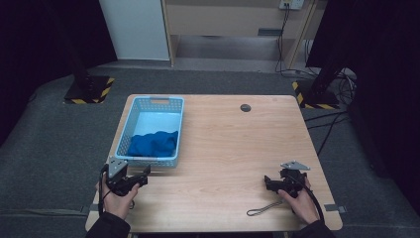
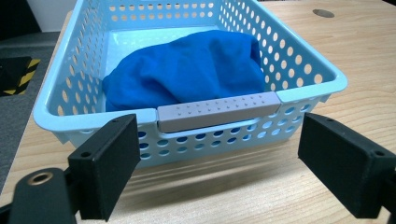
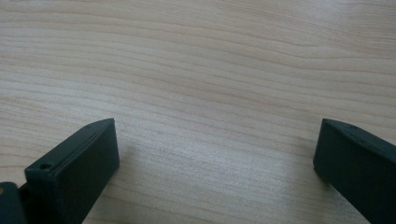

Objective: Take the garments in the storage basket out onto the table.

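Note:
A light blue perforated basket (image 1: 130, 122) stands on the left part of the wooden table, and a crumpled blue cloth (image 1: 153, 143) lies in its near half. In the left gripper view the cloth (image 2: 196, 70) fills the basket (image 2: 299, 70) behind its grey handle strip (image 2: 218, 110). My left gripper (image 1: 139, 174) rests just in front of the basket's near wall, open and holding nothing (image 2: 219, 163). At the table's right front my right gripper (image 1: 269, 182) is open too, its jaws wide apart over bare wood (image 3: 217, 158).
The wooden table (image 1: 233, 148) has a small dark round cap (image 1: 245, 107) near its far edge. A thin black cord loop (image 1: 262, 208) lies by the right hand. Two black stands with yellow-striped bases (image 1: 89, 89) rise from the grey floor beyond the table.

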The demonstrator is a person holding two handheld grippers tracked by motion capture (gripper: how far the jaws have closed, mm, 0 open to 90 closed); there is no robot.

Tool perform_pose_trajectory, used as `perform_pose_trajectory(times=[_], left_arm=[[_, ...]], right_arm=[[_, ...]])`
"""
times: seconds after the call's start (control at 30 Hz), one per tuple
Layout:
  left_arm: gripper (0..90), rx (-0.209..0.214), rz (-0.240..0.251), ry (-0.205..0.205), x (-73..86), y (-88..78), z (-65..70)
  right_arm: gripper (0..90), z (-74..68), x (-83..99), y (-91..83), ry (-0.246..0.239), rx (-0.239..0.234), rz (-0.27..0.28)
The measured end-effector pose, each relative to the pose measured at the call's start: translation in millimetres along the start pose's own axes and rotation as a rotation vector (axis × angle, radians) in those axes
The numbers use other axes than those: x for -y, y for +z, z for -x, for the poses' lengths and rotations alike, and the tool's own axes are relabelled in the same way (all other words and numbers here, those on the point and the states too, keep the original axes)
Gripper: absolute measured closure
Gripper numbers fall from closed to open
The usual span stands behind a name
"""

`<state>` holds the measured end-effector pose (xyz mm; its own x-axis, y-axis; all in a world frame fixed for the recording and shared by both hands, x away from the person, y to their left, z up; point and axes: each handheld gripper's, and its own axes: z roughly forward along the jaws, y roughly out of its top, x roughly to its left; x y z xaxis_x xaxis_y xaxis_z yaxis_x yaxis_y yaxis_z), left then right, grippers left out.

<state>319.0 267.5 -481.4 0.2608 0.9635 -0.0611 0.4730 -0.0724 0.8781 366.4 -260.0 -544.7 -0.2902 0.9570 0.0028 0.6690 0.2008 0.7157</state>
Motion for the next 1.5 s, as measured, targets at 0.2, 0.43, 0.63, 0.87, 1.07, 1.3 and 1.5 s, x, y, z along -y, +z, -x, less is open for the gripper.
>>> perform_pose_trajectory(times=[0.2, 0.43, 0.63, 0.87, 1.07, 1.3, 1.5], left_arm=[[11.8, -0.004, 0.007, 0.001, -0.8, 0.1, 0.0], [11.9, -0.003, 0.009, -0.001, -2.8, 1.6, 0.7], [11.9, -0.003, 0.008, -0.005, -5.0, 3.4, 1.1], [11.8, -0.005, 0.010, -0.011, -7.4, 5.0, 0.8], [11.7, 0.003, 0.014, -0.023, -9.7, 5.4, 1.9], [11.7, 0.003, 0.015, -0.028, -12.0, 6.2, 1.5], [11.8, -0.001, 0.012, -0.034, -13.2, 7.8, -0.5]], right_arm=[[0.4, 0.0, 0.0, 0.0, 0.000, 0.000, 0.000], [0.4, 0.1, 0.0, 0.0, -0.001, 0.000, 0.000], [0.4, 0.0, 0.0, 0.0, 0.000, 0.000, 0.000], [0.4, 0.1, 0.0, 0.0, -0.001, 0.000, 0.000], [0.4, 0.0, 0.0, 0.0, 0.000, 0.000, 0.000], [0.4, 0.0, 0.0, 0.1, 0.000, 0.000, 0.000], [0.4, 0.0, 0.0, 0.0, 0.000, 0.000, 0.000]])
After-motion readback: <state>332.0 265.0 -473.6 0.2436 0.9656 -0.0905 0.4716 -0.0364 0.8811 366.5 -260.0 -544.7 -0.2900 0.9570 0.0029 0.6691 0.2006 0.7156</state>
